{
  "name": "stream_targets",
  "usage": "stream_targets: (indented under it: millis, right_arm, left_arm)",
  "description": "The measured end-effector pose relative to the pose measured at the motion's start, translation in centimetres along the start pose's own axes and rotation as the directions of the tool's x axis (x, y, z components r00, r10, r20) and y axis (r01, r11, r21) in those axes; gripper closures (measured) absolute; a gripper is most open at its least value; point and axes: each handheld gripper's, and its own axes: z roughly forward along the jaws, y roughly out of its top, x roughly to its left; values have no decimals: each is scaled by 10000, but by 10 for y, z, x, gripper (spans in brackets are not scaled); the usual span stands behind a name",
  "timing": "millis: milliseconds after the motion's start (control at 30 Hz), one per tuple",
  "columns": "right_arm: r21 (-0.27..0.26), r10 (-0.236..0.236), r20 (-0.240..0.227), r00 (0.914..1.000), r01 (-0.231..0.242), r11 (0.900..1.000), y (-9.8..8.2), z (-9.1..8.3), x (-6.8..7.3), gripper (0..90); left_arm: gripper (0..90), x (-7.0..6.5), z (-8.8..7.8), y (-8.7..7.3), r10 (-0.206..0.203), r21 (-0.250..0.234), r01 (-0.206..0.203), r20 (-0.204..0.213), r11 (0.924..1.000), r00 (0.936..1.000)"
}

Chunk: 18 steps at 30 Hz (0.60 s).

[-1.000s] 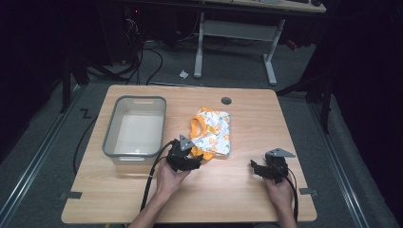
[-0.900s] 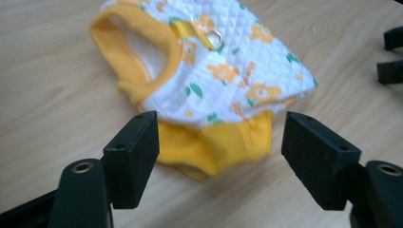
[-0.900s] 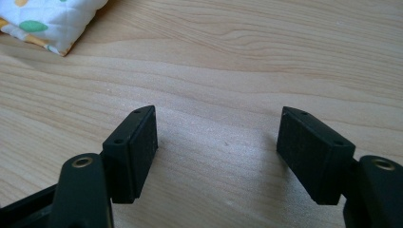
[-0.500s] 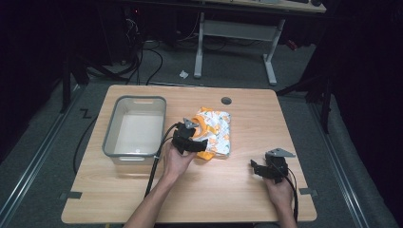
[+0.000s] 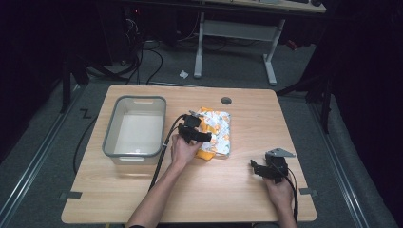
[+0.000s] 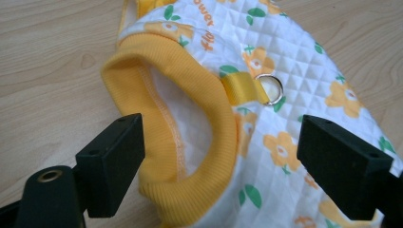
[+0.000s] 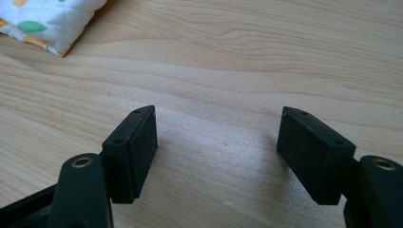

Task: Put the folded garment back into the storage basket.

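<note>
High view: left gripper (image 5: 205,137) moved onto floral garment (image 5: 219,133), jaws just spreading, astride yellow collar (image 6: 190,118); right gripper (image 5: 256,167) unmoved, spread.

garment (image 6: 294,71): quilted cloth, ribbed yellow trim showing | ring (image 6: 270,89): shiny metal | surface (image 7: 228,61): matt wood-grain | bin (image 5: 110,137): looking smooth grey plastic

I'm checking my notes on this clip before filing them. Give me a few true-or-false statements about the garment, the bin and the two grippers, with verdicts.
1. The left gripper has its jaws spread over the quilted garment's yellow collar. True.
2. The garment lies inside the grey bin. False: it lies on the table, right of the bin.
3. The right gripper clamps a corner of the garment. False: its jaws are open over bare wood.
4. A metal ring hangs from a yellow strap. True.
</note>
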Motion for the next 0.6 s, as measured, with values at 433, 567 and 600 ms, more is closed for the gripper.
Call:
stream_targets:
  millis: [433, 567, 600]
  right_arm:
    - [3, -1, 3, 10000, 1, 10000, 0, 0, 0, 300]
    - [2, -5, 3, 10000, 5, 10000, 0, 0, 0, 300]
    - [1, -4, 3, 10000, 4, 10000, 0, 0, 0, 300]
  left_arm:
    - [230, 13, 28, -2, -413, 424, 434, -500, 9982, 9979]
    - [277, 12, 33, -4, -263, 580, 295, -550, 9979, 9981]
    - [298, 11, 33, -3, -195, 605, 231, -601, 9979, 9980]
